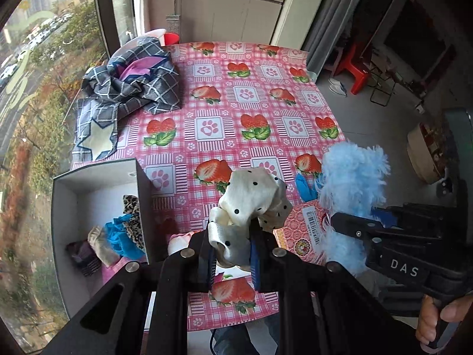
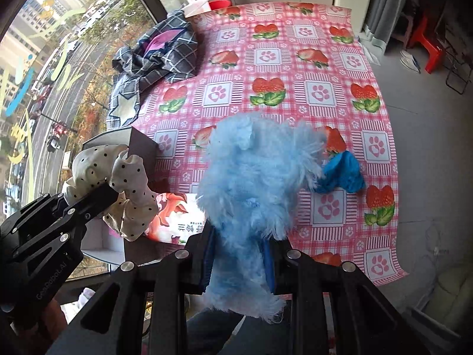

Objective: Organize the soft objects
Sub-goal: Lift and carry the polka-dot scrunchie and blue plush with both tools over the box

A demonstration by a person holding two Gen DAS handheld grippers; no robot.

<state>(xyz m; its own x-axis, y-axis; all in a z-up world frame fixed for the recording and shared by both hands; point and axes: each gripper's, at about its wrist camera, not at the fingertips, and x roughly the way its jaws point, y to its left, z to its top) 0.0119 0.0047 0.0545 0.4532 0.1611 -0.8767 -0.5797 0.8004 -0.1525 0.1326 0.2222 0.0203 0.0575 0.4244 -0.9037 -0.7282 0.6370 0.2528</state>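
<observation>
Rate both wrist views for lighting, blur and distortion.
Left wrist view: soft daylight, sharp on the white dotted scrunchie in the left gripper; fisheye bends the table edges, corners black. Right wrist view: same light and bending; the fluffy blue scrunchie in the right gripper hides much.

The middle and far right of the worktop lie open. A crumpled plaid cloth blocks the far left corner, an open box the near left edge, a blue cloth the right edge.
</observation>
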